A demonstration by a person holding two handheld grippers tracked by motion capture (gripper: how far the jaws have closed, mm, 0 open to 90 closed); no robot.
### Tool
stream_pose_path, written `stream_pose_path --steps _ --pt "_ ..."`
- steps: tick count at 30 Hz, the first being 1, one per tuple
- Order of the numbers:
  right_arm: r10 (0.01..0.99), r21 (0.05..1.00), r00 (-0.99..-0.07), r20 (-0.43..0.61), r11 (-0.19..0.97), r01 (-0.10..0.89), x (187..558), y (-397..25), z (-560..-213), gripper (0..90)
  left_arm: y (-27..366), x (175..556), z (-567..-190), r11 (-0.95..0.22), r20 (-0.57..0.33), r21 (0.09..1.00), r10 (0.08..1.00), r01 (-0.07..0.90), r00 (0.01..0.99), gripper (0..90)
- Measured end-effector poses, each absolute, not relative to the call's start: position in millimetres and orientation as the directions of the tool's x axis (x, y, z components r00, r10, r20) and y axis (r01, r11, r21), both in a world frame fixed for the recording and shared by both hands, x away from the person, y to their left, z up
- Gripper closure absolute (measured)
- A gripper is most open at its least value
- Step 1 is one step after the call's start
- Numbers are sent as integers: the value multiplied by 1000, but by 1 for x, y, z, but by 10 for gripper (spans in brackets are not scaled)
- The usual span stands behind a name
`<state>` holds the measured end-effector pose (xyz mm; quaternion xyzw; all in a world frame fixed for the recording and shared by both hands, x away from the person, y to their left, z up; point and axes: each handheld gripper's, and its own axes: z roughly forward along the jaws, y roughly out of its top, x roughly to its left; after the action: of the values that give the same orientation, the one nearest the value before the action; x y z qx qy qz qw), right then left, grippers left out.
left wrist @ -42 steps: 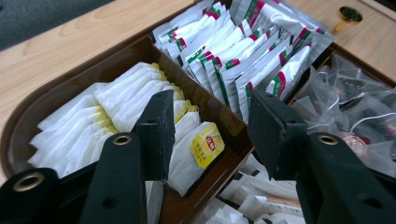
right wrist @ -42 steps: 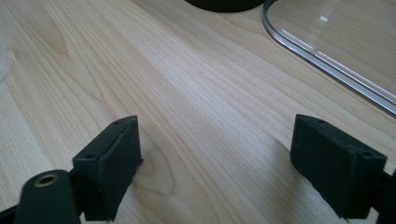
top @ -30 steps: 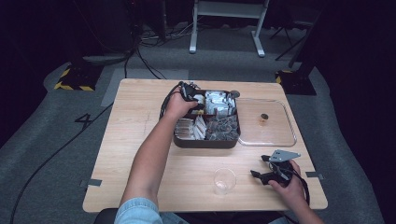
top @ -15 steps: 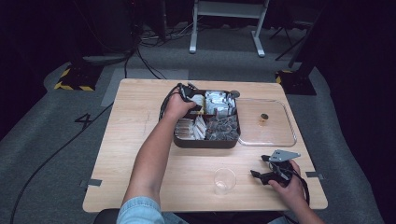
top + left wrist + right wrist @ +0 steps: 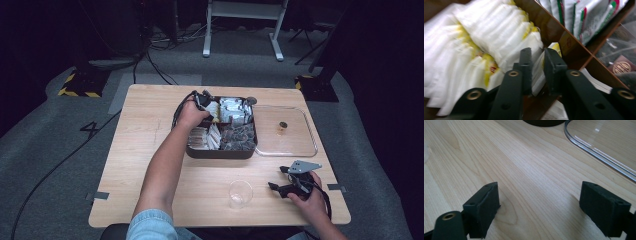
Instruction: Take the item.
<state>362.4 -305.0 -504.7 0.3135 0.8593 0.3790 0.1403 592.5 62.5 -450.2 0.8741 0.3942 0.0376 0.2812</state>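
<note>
Since the earlier frames almost nothing has shifted: the left hand stays over the box's back-left corner and the right hand stays at the near right of the desk.

The light wooden desk (image 5: pixel 145 150) carries a dark brown compartmented box (image 5: pixel 220 152) at its middle, and a clear plastic lid (image 5: pixel 287 135) lies flat just right of it. A small clear plastic cup (image 5: pixel 240 193) stands near the front edge.

The left claw (image 5: pixel 537 71) reaches into a back-left compartment packed with white and yellow sachets (image 5: pixel 499 32); its jaws are narrowed onto one white sachet (image 5: pixel 537 72) at the end of the row.

The right claw (image 5: pixel 539 207) hovers low over bare wood, jaws spread wide and holding nothing.
</note>
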Motion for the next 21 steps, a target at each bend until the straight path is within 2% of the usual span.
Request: stream_pose_path --steps 5,17,21 --pt "646 739 -764 -4 516 433 362 -305 -505 165 62 591 -451 -549 -141 519 702 656 698 890" --pt "645 739 -764 -5 517 432 362 -305 -505 166 68 586 -433 -543 -141 564 679 622 720 900" --pt "646 738 -763 -2 516 434 362 -305 -505 165 71 583 -422 -518 -153 607 668 602 728 900"
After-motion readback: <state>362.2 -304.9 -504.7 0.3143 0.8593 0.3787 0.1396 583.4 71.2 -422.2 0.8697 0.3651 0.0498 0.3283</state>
